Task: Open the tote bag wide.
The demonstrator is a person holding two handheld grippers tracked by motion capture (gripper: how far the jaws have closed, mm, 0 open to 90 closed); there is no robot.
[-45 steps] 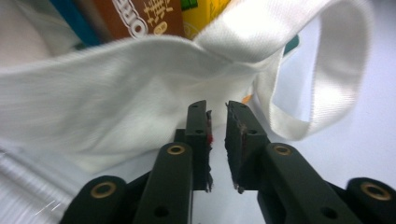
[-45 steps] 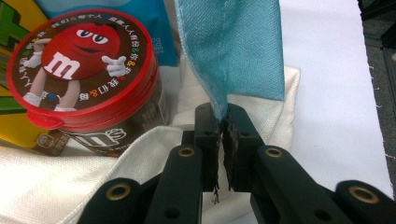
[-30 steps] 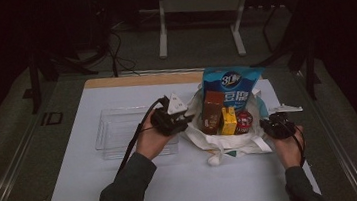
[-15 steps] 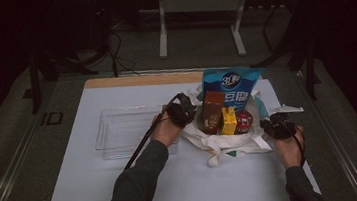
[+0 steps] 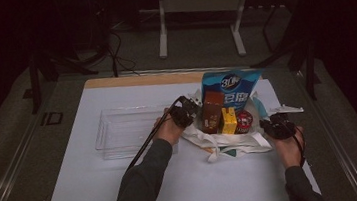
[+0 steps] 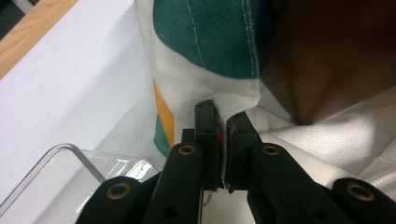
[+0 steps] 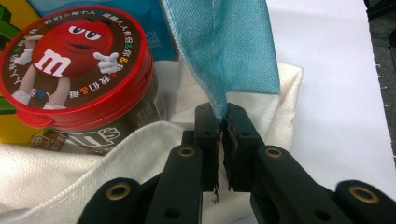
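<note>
Item: canvas tote bag (image 5: 231, 142), mid-table, beside the clear tray (image 5: 119, 132). We clamp its rim in both: left gripper (image 6: 222, 135) on white-green cloth, right gripper (image 7: 223, 126) on blue lining. We pull apart evenly, low, so the M&M's tub (image 7: 70, 65) stays upright.

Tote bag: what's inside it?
In the tote bag: blue pouch, brown carton, yellow box, red-lidded M&M's tub. Anything beneath them is hidden by the cloth.
</note>
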